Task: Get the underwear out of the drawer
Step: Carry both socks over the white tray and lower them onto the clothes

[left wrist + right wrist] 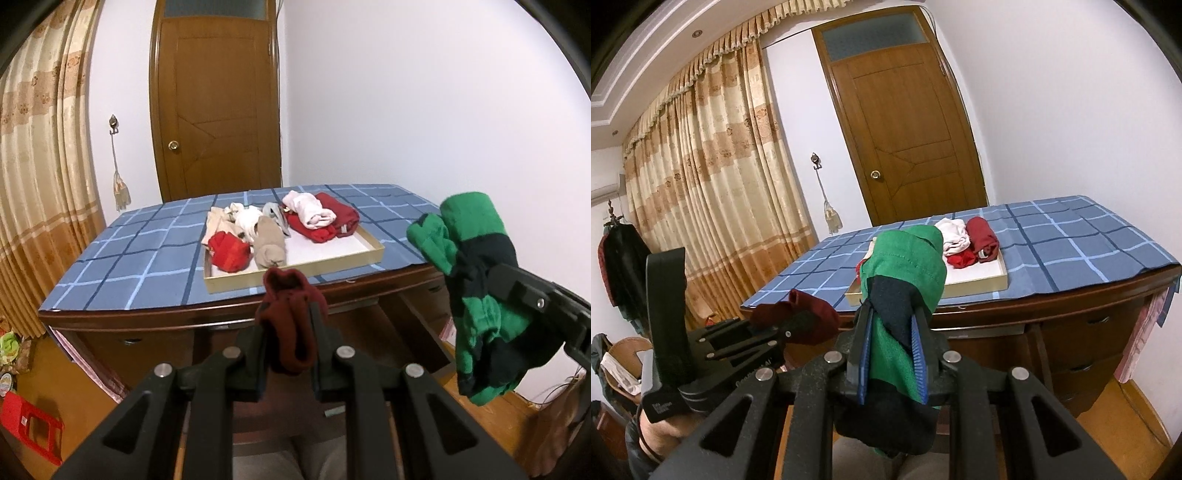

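My left gripper [287, 308] is shut on a dark red piece of underwear [291, 317] and holds it in the air in front of the table. My right gripper [890, 314] is shut on a green and dark navy piece of underwear [905, 266], also held in the air; it shows at the right of the left wrist view [476, 288]. The shallow drawer tray [295, 271] lies on the blue checked tablecloth [140, 254] and holds several rolled garments: red [229, 251], beige [270, 242], white [314, 210] and dark red [340, 216].
A wooden desk [1071, 332] with drawers stands under the cloth. A brown door [218, 103] is behind, curtains [40, 166] at the left. A red stool [33, 432] sits on the floor at the lower left. Pink cloth [1141, 332] hangs at the desk's right side.
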The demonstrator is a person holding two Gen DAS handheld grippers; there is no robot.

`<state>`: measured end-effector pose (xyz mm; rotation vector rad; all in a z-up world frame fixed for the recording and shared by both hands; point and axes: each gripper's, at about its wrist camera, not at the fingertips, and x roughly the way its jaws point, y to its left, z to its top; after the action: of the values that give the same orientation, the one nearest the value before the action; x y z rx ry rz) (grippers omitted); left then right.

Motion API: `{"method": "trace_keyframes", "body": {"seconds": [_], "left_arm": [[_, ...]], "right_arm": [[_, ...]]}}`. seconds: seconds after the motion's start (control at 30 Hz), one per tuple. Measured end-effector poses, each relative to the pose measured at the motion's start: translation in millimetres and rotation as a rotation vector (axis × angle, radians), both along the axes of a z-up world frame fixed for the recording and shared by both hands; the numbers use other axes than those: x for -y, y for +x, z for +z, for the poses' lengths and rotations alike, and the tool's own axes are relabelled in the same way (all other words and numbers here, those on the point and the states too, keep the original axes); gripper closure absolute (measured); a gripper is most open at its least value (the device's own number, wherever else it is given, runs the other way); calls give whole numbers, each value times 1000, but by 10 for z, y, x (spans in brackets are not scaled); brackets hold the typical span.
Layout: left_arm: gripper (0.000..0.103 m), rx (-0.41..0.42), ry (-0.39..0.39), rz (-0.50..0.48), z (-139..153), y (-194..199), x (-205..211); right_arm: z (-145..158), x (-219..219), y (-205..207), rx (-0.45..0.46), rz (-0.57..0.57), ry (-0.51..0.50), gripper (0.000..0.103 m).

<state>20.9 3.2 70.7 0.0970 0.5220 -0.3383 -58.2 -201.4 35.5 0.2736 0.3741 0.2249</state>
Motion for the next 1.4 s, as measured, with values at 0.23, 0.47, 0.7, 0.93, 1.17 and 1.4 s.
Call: {"method": "trace_keyframes", "body": {"seconds": [0.23,0.47,0.7,0.93,1.17,1.4], "left_arm": [[88,-7,9,-13,-12,121,38],[88,-25,12,-25,28,469,205],[88,-24,33,-52,116,825,436],[88,-7,10,-54,226,1107,590],[88,-27,-34,-49,246,1371,630],[88,-33,-34,-38,220,1642,833]], "right_arm": [[42,86,134,2,-27,22,81],[161,176,396,2,-46,8,81],[334,309,681,33,-65,7,81],[433,425,1002,53,-93,3,81],[501,599,1245,67,-145,-23,81],[387,692,1663,40,-161,6,81]]}}
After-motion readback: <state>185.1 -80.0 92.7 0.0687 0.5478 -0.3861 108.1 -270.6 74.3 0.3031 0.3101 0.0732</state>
